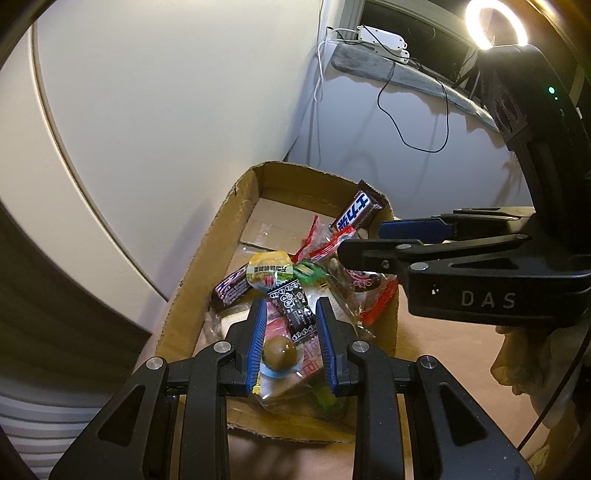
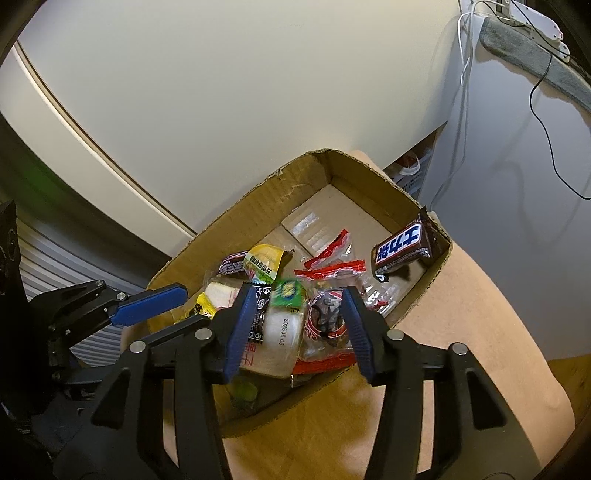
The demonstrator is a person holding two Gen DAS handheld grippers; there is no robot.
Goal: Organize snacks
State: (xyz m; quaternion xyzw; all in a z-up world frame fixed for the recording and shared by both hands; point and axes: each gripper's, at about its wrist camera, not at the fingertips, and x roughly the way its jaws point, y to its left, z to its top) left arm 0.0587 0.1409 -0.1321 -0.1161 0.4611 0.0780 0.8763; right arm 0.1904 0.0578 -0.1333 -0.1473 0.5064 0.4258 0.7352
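An open cardboard box [image 1: 236, 210] [image 2: 295, 177] holds a heap of wrapped snacks at its near end. A brown Snickers bar [image 1: 360, 210] [image 2: 404, 247] leans on the box's right wall. My left gripper [image 1: 290, 317] hovers open over the heap, with a brown round candy [image 1: 279, 352] and a black-and-white packet [image 1: 295, 310] between its fingers, not gripped. My right gripper [image 2: 299, 306] is open above a white wrapped cake [image 2: 282, 326] and a red-patterned bag [image 2: 327, 317]. It also shows in the left wrist view [image 1: 360, 240], above the box's right side.
The box sits on a tan cushioned seat [image 2: 480, 314]. A white curved wall panel [image 1: 166, 110] rises behind it. A grey cabinet with cables [image 1: 406, 122] and a ring light [image 1: 495, 24] stand at the right. The far half of the box floor is bare cardboard [image 2: 332, 218].
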